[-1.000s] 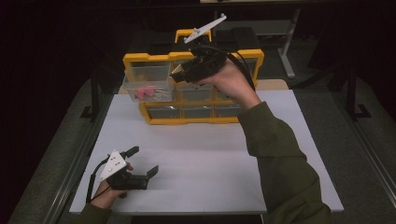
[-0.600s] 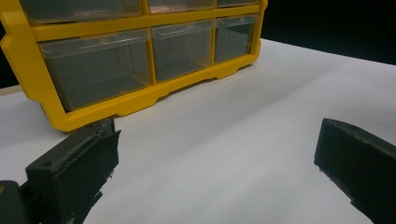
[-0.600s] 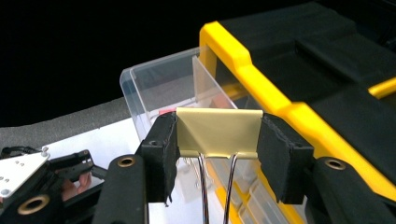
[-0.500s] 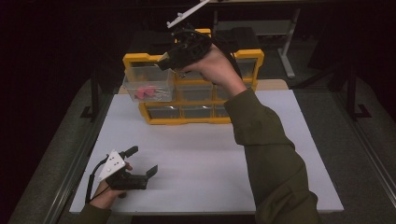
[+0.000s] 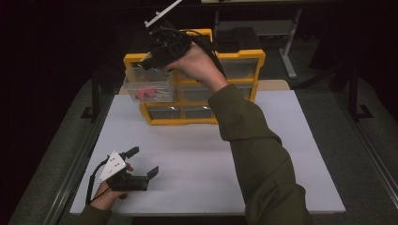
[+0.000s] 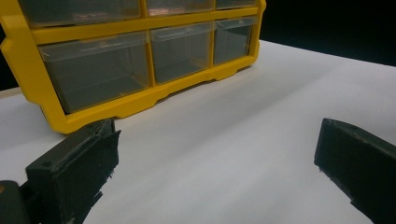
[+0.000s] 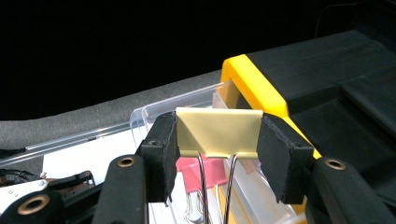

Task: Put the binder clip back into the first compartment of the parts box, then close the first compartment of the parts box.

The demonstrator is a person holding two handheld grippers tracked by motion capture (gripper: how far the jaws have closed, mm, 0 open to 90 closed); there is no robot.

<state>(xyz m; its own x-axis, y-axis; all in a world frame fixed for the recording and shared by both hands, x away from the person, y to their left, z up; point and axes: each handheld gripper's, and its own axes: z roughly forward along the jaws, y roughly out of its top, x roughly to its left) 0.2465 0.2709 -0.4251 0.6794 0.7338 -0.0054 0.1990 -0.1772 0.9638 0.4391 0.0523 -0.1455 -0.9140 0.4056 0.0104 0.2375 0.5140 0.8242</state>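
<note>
My right gripper [image 5: 151,60] is raised over the top left of a yellow drawer organizer [image 5: 238,57]. It is shut on a pale yellow binder clip [image 7: 217,132], whose wire handles hang down between the pads. Just below, a clear drawer [image 5: 148,86] stands pulled out of the organizer's left column, with pink binder clips [image 5: 143,93] inside; the pink clips [image 7: 201,171] lie directly under the held one. My left gripper [image 5: 143,161] rests on the white tabletop [image 5: 281,154] near the front left, open, with nothing between its jaws [image 6: 215,163].
The organizer [image 6: 93,116] has several clear drawers pushed in, and its lower row looks empty. A black block sits on the organizer's top. A dark metal frame runs along the table's left edge. Beyond the table stands a grey rack.
The right hand has carried the yellow clip leftward and a little higher, from above the organizer's middle to over the pulled-out drawer. The left gripper has stayed put.
</note>
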